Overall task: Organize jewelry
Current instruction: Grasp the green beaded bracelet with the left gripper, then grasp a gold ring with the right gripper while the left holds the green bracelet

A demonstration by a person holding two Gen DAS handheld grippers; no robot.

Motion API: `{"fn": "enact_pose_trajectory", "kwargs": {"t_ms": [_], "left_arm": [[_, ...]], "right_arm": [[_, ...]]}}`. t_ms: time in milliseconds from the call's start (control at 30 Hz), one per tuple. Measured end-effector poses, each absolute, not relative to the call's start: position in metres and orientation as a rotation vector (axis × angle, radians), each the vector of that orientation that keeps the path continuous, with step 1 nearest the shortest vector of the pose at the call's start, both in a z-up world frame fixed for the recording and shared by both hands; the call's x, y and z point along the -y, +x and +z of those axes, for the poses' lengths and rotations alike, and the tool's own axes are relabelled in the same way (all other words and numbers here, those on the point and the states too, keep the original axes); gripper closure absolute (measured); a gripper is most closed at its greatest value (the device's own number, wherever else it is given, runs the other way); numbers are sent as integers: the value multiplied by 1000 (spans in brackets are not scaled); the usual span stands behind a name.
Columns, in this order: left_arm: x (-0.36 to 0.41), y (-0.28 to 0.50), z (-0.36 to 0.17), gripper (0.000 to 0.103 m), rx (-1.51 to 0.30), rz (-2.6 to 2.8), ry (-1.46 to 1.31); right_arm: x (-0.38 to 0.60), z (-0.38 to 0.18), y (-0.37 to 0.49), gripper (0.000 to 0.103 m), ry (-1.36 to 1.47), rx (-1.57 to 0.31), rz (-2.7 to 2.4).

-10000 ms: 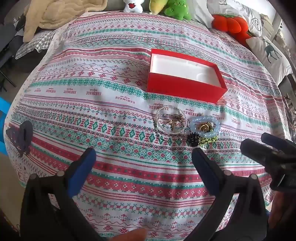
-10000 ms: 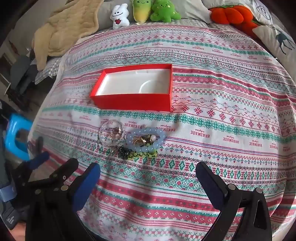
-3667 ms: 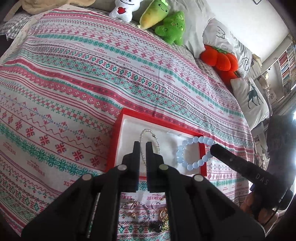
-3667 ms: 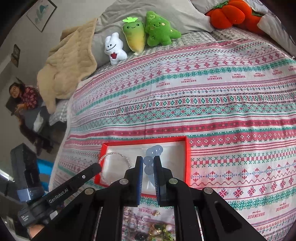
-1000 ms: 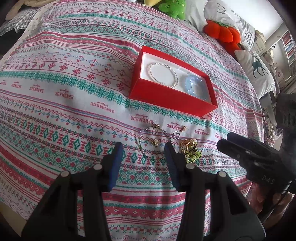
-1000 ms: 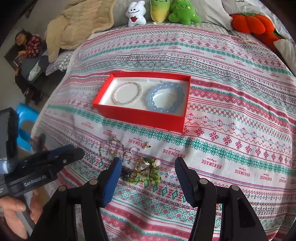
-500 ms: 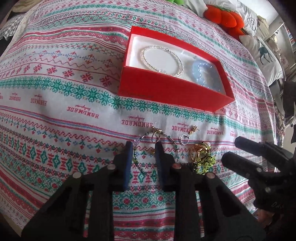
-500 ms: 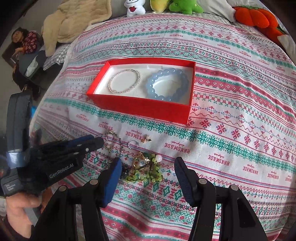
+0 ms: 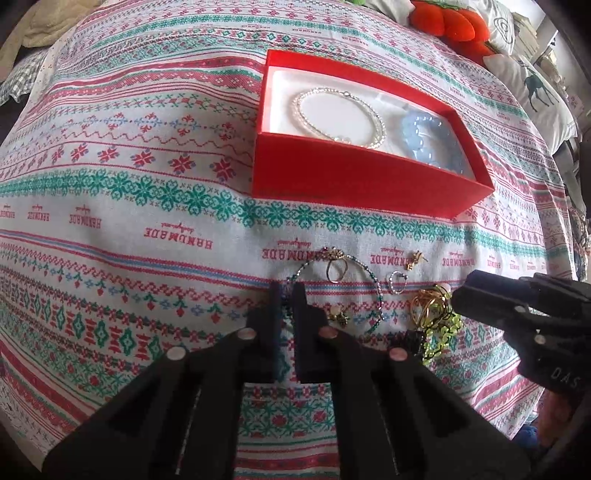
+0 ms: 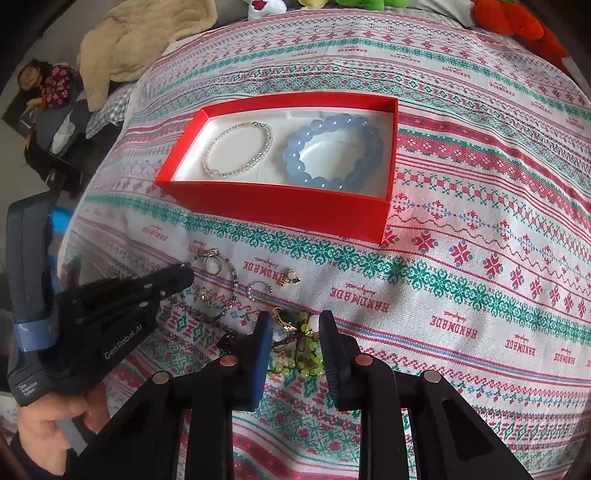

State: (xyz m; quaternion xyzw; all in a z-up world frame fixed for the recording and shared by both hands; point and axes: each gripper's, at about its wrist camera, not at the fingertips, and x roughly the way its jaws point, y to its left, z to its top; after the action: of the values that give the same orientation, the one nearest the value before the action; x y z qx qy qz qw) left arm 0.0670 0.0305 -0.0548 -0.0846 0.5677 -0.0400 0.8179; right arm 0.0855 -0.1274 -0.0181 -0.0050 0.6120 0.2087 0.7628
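Down on the patterned bedspread, at about 6 o'clock from the red box, lies the loose jewelry: a thin beaded bangle, a gold ring, a small hoop, a gold stud and a tangle of green beads. Inside the box rest a pearl bracelet at 9 o'clock and a blue bead bracelet at 3 o'clock. The left gripper is pinched narrow around the bangle's rim. The right gripper stands partly spread, its fingers either side of the green tangle, not clamped. Plush toys sit at 12 o'clock.
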Motion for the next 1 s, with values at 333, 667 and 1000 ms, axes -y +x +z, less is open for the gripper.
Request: {"fn": "enact_pose_trajectory", "kwargs": {"t_ms": [333, 667, 1000], "left_arm": [[-43, 56, -34, 97, -1157, -130, -226], [-61, 47, -14, 97, -1107, -164, -263], [-55, 41, 7, 97, -1067, -216, -278]], "right_arm": [[104, -25, 79, 77, -84, -1334, 499], [88, -37, 84, 78, -146, -1332, 473], [82, -33, 83, 96, -177, -1317, 477]]}}
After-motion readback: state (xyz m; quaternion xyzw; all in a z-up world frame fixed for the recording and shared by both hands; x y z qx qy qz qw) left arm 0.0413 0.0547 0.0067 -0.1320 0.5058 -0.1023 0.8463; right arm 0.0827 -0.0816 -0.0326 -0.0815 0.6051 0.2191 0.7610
